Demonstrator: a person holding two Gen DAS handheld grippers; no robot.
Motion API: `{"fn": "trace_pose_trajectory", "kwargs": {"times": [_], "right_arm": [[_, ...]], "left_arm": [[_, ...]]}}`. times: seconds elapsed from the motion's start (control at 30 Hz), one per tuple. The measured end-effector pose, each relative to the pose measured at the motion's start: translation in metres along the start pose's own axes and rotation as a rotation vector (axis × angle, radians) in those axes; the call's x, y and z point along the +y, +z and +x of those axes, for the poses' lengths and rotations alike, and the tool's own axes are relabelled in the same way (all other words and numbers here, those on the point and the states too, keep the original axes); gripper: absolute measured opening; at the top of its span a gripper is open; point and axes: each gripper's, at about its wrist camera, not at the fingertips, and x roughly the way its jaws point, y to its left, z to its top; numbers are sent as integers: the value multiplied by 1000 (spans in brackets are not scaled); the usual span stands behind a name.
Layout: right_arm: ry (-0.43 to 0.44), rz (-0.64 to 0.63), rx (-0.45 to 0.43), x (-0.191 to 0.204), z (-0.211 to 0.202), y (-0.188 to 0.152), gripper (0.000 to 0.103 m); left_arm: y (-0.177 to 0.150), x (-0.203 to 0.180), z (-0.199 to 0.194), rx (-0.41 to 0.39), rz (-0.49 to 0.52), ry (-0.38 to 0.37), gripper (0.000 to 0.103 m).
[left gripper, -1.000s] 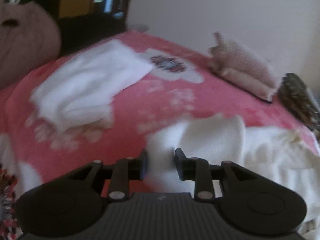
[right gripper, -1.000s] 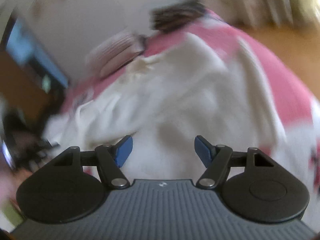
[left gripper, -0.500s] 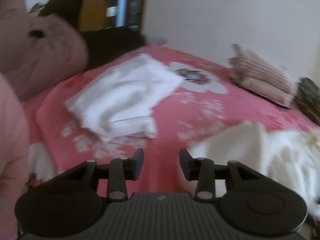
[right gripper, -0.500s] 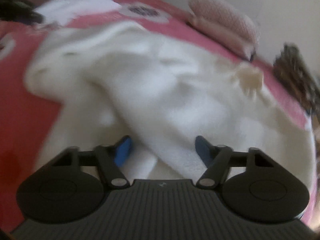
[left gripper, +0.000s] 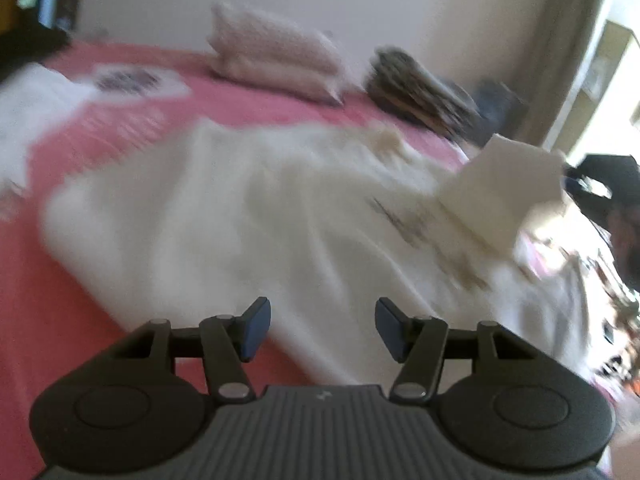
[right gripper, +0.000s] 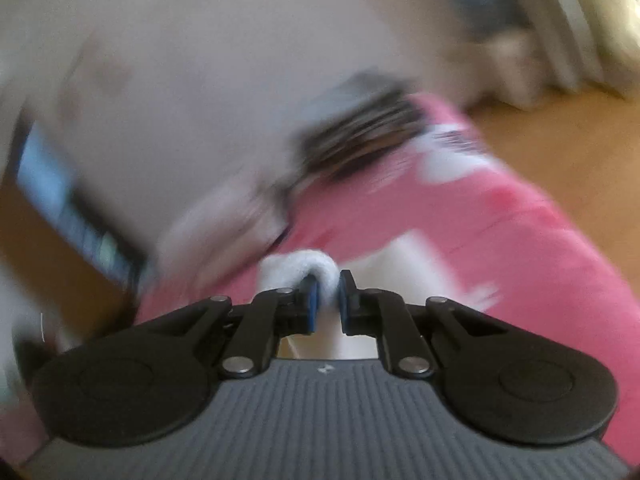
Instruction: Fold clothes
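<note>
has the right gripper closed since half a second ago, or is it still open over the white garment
Yes. The right gripper was open above the white garment; now it is shut on a fold, raised, with the pink bedspread beyond.

Right gripper (right gripper: 327, 300) clamped on a fold of white cloth (right gripper: 310, 266), which bulges out just past the fingertips. Pink bedspread (right gripper: 460, 216) runs beyond and to the right; blurred dark striped pile (right gripper: 360, 128) at its far end. Wood floor (right gripper: 560, 148) far right.
</note>
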Motion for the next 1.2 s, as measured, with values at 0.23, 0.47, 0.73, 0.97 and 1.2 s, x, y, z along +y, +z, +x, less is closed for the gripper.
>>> {"fn": "trace_pose_trajectory", "kwargs": {"times": [0.23,0.47,0.73,0.97,1.2], "right_arm": [[-51,512,-95,-129,-49,8,60],[14,367,93,-130,-102,-51,68],[76,243,255,-106,-179,-163,78],[58,312,335,-93,-185,-231,76],[48,416,420,-79,-187,-266,41]], "left_arm": [[-26,-25,11,137,-17,-85,66],[-40,-30,8,256,-80,-147,67],[-73,-47,7,375,-101,-204,67],[-95,-57,8,403,-117,-170,67],[-96,-37,6,371,-250,-214,65]]}}
